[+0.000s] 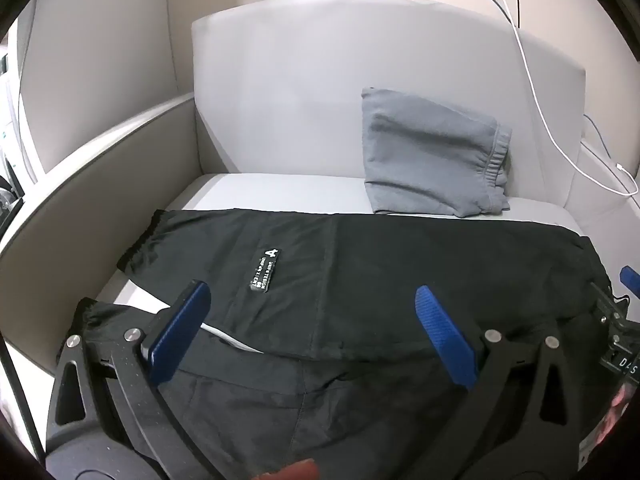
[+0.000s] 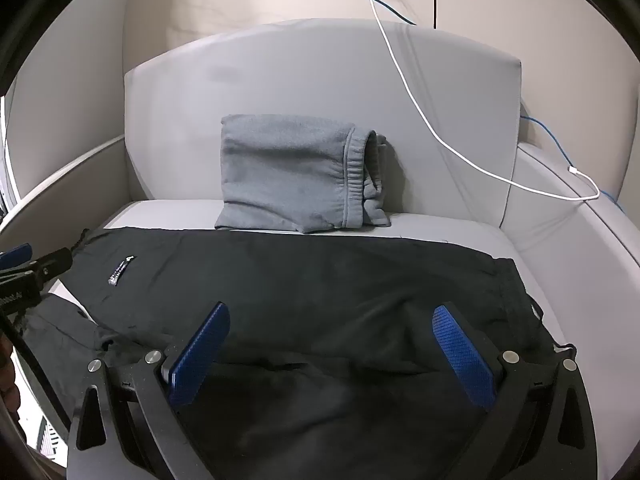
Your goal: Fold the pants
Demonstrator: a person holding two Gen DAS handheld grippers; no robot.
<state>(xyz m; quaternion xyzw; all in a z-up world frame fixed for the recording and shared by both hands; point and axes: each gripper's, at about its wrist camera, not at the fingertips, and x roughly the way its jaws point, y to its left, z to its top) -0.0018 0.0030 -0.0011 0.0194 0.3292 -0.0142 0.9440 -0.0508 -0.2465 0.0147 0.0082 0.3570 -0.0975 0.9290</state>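
**Black pants laid out, both grippers spread wide**

The black pants (image 2: 320, 280) are spread across the sofa seat (image 2: 460, 228), in front of a folded grey garment (image 2: 292, 172). The left gripper (image 1: 312, 328) and right gripper (image 2: 332, 348) are held wide apart above the near edge, nothing gripped. If only one layer is pinched, the fold may be skewed or bunched.

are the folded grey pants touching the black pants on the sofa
Cannot tell. In the right wrist view the grey pants lean on the backrest, their bottom edge meeting the far edge of the black pants, but no view shows contact or a gap plainly.
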